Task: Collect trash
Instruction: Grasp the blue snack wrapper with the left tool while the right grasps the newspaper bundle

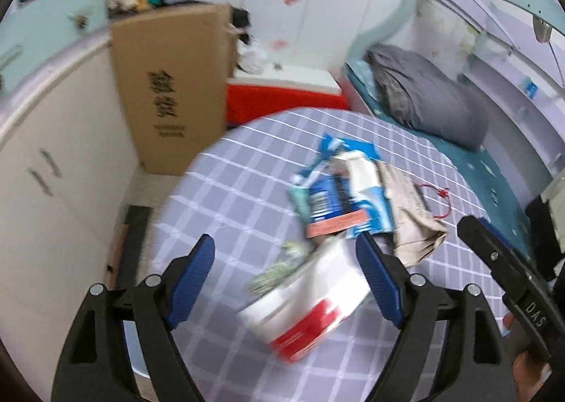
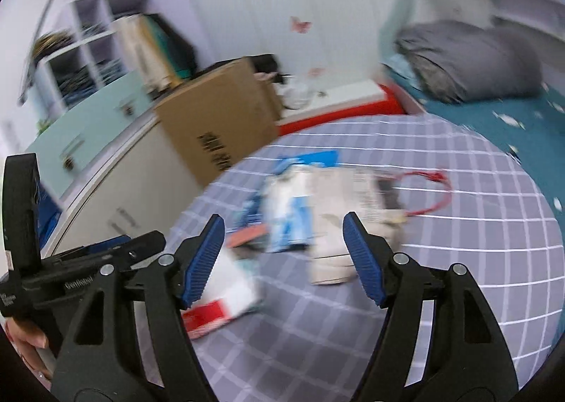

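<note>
The left claw (image 1: 284,273) stands apart with nothing clamped, hovering tilted down above a red-and-white packet (image 1: 310,310) at the near side of the round checked surface (image 1: 226,190). The right claw (image 2: 284,253) is likewise spread and empty, pointing at the trash pile (image 2: 317,211) in the middle of the surface. Only the left wrist view shows the pile sharply: blue-and-white wrappers (image 1: 339,197) lie on a crumpled beige paper bag (image 1: 413,222), with a thin red cord (image 1: 441,200) just right of it. The right wrist view alone shows the white cubby shelves (image 2: 84,52) at far left and fingers (image 2: 28,338) gripping the other tool's handle. That neighbouring tool bears the letters "DAS" in the left view; printing on the cardboard box (image 1: 169,91) beyond the surface is too blurred to read. A grey bundle (image 1: 427,101) lies on the teal bed (image 1: 494,183) at right.
</note>
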